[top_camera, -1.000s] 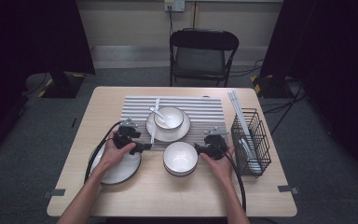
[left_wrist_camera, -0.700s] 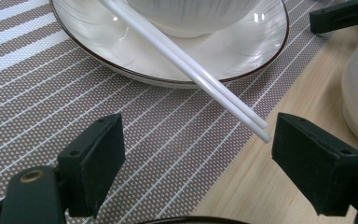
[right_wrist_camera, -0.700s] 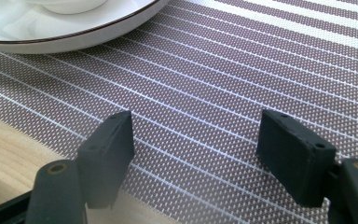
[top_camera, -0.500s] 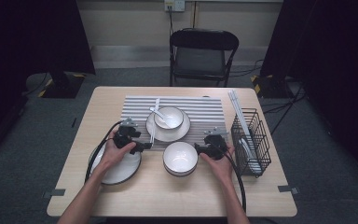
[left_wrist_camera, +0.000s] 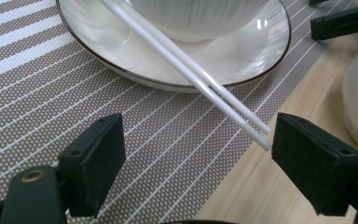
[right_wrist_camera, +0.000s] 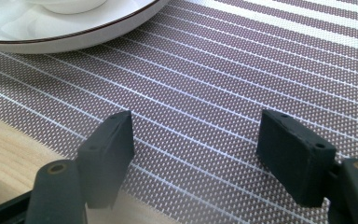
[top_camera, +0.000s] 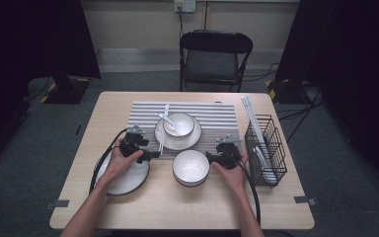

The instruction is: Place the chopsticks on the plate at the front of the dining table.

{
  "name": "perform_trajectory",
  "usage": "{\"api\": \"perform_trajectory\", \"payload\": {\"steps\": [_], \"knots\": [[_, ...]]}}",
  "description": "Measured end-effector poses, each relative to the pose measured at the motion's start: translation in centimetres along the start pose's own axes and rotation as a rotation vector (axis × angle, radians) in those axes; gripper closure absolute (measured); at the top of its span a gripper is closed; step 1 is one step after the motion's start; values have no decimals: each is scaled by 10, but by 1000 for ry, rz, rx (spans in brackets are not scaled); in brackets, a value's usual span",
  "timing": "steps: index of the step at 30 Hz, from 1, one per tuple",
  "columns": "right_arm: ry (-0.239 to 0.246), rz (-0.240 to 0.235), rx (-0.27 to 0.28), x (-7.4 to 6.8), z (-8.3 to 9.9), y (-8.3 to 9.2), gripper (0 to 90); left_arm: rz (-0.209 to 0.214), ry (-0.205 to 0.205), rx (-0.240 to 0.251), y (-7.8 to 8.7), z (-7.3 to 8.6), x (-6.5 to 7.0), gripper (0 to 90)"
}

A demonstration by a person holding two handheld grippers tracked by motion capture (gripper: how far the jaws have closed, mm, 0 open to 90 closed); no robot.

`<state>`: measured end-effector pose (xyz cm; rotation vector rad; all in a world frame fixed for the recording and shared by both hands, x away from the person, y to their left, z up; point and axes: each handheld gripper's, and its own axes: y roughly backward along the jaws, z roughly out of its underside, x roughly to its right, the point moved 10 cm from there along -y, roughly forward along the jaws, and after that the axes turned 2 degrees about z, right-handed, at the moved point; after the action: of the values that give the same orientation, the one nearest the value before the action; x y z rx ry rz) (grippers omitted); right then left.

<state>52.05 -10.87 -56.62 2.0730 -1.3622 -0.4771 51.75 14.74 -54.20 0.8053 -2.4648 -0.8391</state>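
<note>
A wire rack (top_camera: 266, 148) stands at the table's right edge, an empty bowl (top_camera: 191, 167) between the hands. The white chopsticks (left_wrist_camera: 191, 74) lean on the plate (left_wrist_camera: 242, 60) rim, tips over the striped placemat (left_wrist_camera: 51, 84), between the left gripper's (left_wrist_camera: 198, 156) spread jaws. The right gripper (right_wrist_camera: 196, 149) gapes empty. Nothing has shifted since a second ago.

A recording studio or lab: black curtains (top_camera: 34, 39), taped floor marks (top_camera: 57, 203), lone folding chair (top_camera: 215, 59), staged table (top_camera: 103, 113).
</note>
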Motion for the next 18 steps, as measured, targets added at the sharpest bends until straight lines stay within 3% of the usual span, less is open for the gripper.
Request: {"api": "perform_trajectory", "payload": {"steps": [10,18], "knots": [[1,5,1,0,0,0,268,4,6,-10,3,3,-2,170],[0,6,1,0,0,0,268,-3,9,9,-1,0,-2,165]]}}
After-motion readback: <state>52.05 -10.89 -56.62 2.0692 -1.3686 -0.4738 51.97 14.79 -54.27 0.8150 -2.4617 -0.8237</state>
